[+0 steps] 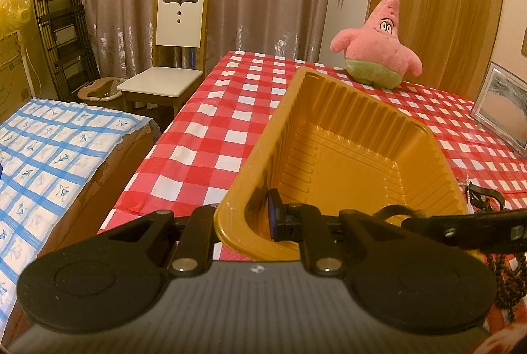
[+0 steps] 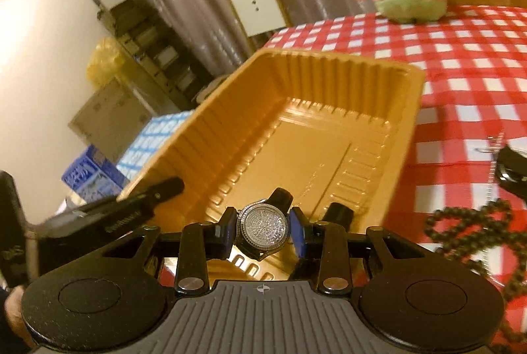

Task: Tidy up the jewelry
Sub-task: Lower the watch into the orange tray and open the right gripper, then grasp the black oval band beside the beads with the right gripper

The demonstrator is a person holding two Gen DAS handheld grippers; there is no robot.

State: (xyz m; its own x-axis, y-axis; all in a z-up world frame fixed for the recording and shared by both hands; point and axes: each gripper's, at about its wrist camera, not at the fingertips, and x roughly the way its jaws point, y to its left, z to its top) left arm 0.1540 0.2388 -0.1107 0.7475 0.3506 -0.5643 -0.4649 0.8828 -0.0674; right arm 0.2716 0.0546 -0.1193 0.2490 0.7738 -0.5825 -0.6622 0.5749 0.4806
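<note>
A ribbed golden plastic tray (image 1: 346,136) sits on the red checked tablecloth, with nothing lying in it. My left gripper (image 1: 245,222) is shut on the tray's near left wall, one pad inside and one outside. The right wrist view shows my right gripper (image 2: 263,232) shut on a watch (image 2: 263,227) with a sparkling round dial and black strap, held over the near end of the golden tray (image 2: 296,110). The left gripper (image 2: 145,205) appears there at the tray's left rim. In the left wrist view the right gripper reaches in as a black bar over the tray's near right corner.
A dark bead necklace (image 2: 467,228) lies on the cloth right of the tray, with another black watch (image 2: 510,169) and a thin chain beyond it. A pink plush star (image 1: 378,44) stands at the table's far edge. A framed picture (image 1: 504,103) leans at the right. A chair (image 1: 168,57) stands past the table.
</note>
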